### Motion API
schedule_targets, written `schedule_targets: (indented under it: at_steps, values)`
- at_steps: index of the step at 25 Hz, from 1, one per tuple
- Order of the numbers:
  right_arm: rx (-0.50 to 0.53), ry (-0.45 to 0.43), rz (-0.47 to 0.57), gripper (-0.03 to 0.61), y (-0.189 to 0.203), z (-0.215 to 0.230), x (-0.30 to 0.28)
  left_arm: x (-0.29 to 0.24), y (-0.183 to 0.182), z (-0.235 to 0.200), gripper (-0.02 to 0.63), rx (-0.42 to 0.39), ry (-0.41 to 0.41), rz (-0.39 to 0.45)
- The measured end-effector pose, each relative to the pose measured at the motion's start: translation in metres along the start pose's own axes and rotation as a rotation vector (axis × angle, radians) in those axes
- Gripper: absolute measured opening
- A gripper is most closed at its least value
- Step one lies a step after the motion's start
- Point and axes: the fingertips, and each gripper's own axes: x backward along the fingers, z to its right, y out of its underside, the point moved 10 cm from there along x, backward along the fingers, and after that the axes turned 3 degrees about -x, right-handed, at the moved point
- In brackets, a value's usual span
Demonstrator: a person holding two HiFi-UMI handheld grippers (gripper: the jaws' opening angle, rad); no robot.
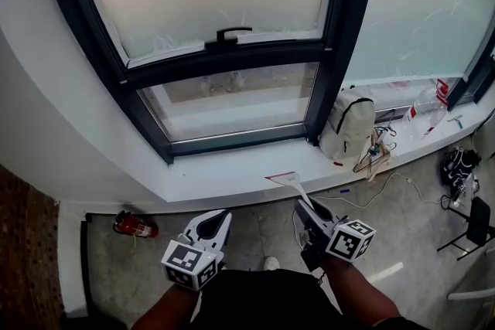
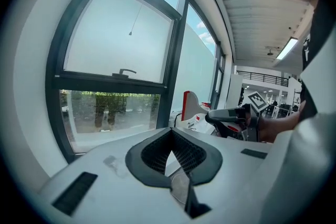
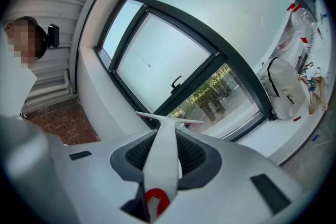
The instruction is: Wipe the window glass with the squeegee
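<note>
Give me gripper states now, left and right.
Left gripper: shut, nothing between the jaws.
Right gripper: shut on the squeegee handle, blade end pointing toward the window.

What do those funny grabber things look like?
The left gripper and the right gripper are both smooth white shells. Each has a V-shaped mouth lined with dark grey meshed pads. Each also carries a cube covered in black-and-white square markers. No cables show.
</note>
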Motion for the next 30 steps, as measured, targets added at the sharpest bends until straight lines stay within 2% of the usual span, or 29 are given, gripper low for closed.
schedule_targets:
  at_steps: [8,16,21,26,28,30]
  values:
    - [-0.046,0.010,-0.003,0.087,-0.015,0.046,0.012,-0.032,-0.006,0.014,0.000,-0.027,-0.031,-0.036]
    - [-0.069,0.018,-0.019,0.087,-0.024,0.068,-0.012,-0.056,-0.004,-0.006,0.000,-0.024,-0.037,-0.093]
    - [-0.070,0.053,-0.007,0.087,-0.032,0.080,-0.042,-0.084,-0.007,-0.040,0.000,-0.022,0.000,-0.104]
    - [-0.097,0.125,0.014,0.087,-0.035,0.088,-0.077,-0.113,-0.013,-0.089,0.000,-0.027,0.059,-0.131]
    - [-0.117,0.158,0.025,0.087,-0.036,0.088,-0.093,-0.123,-0.021,-0.113,0.000,-0.045,0.075,-0.136]
    - [-0.129,0.192,0.034,0.087,-0.037,0.088,-0.111,-0.131,-0.030,-0.137,0.000,-0.097,0.096,-0.146]
